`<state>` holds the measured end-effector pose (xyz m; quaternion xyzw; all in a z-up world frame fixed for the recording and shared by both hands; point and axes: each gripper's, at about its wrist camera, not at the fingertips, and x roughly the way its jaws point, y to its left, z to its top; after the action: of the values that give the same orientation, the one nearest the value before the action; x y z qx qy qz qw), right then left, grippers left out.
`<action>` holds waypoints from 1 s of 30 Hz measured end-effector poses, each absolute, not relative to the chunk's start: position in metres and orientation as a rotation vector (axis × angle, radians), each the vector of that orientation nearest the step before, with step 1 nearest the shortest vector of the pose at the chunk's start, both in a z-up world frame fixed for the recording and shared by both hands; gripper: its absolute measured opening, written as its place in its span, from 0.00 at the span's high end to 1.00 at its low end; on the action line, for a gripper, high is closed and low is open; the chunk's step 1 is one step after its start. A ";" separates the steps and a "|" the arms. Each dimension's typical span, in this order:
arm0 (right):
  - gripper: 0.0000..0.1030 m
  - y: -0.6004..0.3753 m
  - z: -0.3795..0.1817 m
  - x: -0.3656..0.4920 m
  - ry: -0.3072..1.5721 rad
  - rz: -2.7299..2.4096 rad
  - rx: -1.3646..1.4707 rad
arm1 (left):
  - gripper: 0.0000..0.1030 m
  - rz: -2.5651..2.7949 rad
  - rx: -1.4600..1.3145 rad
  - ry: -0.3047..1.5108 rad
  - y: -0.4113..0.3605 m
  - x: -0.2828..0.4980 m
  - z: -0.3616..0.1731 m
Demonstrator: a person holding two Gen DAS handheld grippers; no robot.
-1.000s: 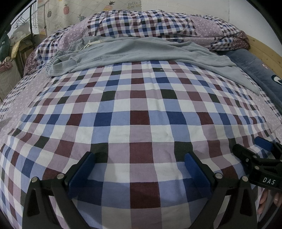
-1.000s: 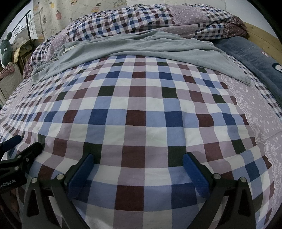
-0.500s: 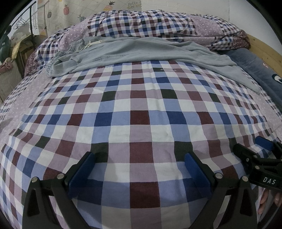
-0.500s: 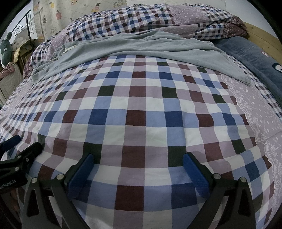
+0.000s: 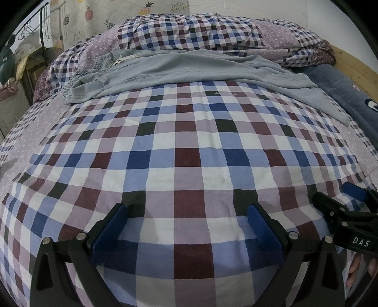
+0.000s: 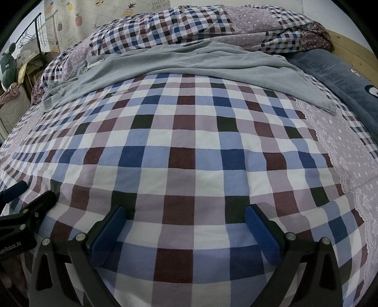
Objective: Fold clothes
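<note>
Grey garment point(image 5: 189, 68) across checked bedsheet point(image 5: 186, 151), pineapple curtain point(image 5: 106, 16) behind

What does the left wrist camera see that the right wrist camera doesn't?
Only the left wrist view shows the right gripper from the side, open, with fingers of the hand holding it. Only the right wrist view shows the left gripper from the side, open, and the lilac lace-patterned sheet border. Both show the crumpled grey garment lying on the checked bedsheet.
</note>
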<state>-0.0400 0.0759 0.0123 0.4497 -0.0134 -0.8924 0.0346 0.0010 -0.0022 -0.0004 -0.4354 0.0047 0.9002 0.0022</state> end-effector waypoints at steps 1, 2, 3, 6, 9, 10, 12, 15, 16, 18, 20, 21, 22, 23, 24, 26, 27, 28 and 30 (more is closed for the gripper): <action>0.00 0.076 0.012 -0.040 -0.041 -2.743 1.383 | 0.00 2.824 -1.366 0.016 -0.002 0.001 0.000; 0.00 0.076 0.012 -0.040 -0.041 -2.743 1.383 | 0.00 2.824 -1.366 0.016 -0.002 0.001 0.000; 0.00 0.076 0.012 -0.040 -0.041 -2.743 1.383 | 0.00 2.825 -1.365 0.015 -0.002 0.001 0.000; 0.00 0.077 0.012 -0.040 -0.043 -2.742 1.383 | 0.00 2.820 -1.363 0.002 -0.002 0.001 0.001; 0.00 0.077 0.012 -0.040 -0.043 -2.742 1.385 | 0.00 2.808 -1.360 -0.025 -0.006 0.001 0.003; 0.00 0.077 0.012 -0.040 -0.043 -2.742 1.385 | 0.00 2.804 -1.359 -0.032 -0.007 0.001 0.003; 0.00 0.076 0.012 -0.040 -0.041 -2.741 1.387 | 0.00 2.794 -1.353 -0.056 -0.010 0.000 0.005; 0.00 0.076 0.012 -0.040 -0.041 -2.741 1.389 | 0.00 2.776 -1.342 -0.111 -0.016 0.001 0.008; 0.00 0.076 0.012 -0.041 -0.041 -2.741 1.389 | 0.00 2.776 -1.341 -0.120 -0.018 0.001 0.008; 0.00 0.076 0.012 -0.041 -0.041 -2.740 1.391 | 0.00 2.783 -1.337 -0.154 -0.024 0.002 0.010; 0.00 0.076 0.012 -0.041 -0.043 -2.739 1.392 | 0.00 2.793 -1.330 -0.203 -0.033 0.002 0.013; 0.00 0.076 0.011 -0.042 -0.047 -2.737 1.393 | 0.00 2.797 -1.324 -0.241 -0.040 0.002 0.015; 0.00 0.076 0.011 -0.042 -0.052 -2.734 1.394 | 0.00 2.800 -1.319 -0.280 -0.046 0.002 0.016; 0.00 0.077 0.011 -0.043 -0.057 -2.732 1.395 | 0.00 2.803 -1.313 -0.319 -0.053 0.001 0.018; 0.00 0.078 0.011 -0.044 -0.066 -2.727 1.396 | 0.00 2.804 -1.312 -0.357 -0.060 0.001 0.019; 0.00 0.080 0.012 -0.046 -0.096 -2.717 1.396 | 0.00 2.806 -1.310 -0.448 -0.077 -0.001 0.022; 0.00 0.082 0.013 -0.047 -0.114 -2.714 1.394 | 0.00 2.807 -1.309 -0.503 -0.088 -0.001 0.023; 0.00 0.084 0.013 -0.048 -0.132 -2.712 1.392 | 0.00 2.807 -1.300 -0.557 -0.097 -0.001 0.025; 0.00 0.087 0.014 -0.050 -0.175 -2.711 1.388 | 0.00 2.806 -1.268 -0.678 -0.117 0.000 0.029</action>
<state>-0.0504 0.0871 0.0140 0.4545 -0.0572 -0.8878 0.0453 -0.0001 -0.1171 0.0289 -0.4021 -0.2151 0.8900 -0.0058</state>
